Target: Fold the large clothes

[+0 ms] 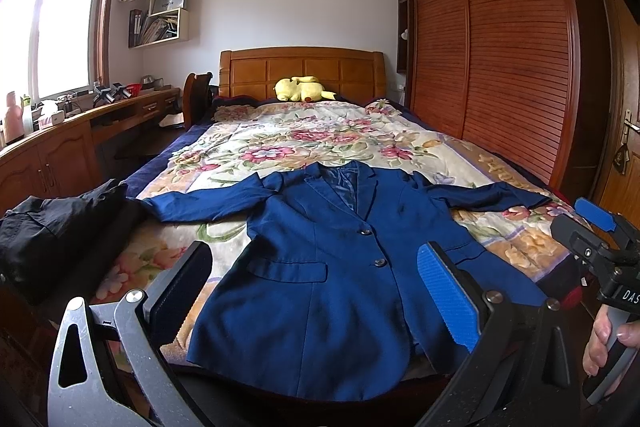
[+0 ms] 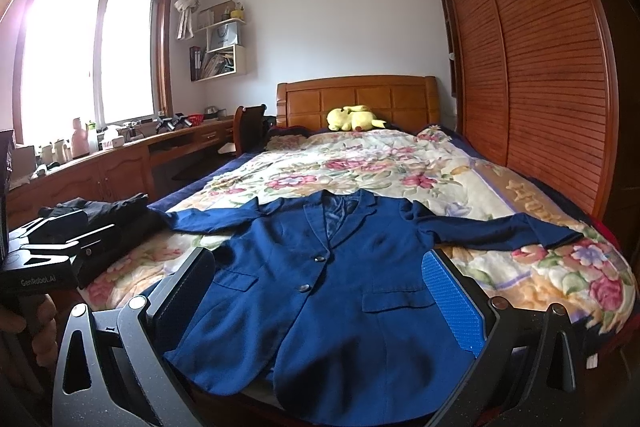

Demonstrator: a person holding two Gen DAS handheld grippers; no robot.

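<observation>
Blue jacket (image 1: 332,267) laid flat, front up, at foot edge of bed (image 1: 500,163), sleeves spread. Left gripper (image 1: 316,303) and right gripper (image 2: 320,307) held wide, empty. Risk: smooth lapels shifted, fold skewed, if only top layer pinched.

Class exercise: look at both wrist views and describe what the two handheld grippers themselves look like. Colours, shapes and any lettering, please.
Each gripper has two flat fingers: a dark pad and a ridged blue pad, mounted on speckled grey metal brackets with triangular cut-outs and round pivot bolts. The right gripper has a black body lettered "DAS"; the left gripper, also black, reads "GenRobot.AI". No sleeves or cables show.
</observation>
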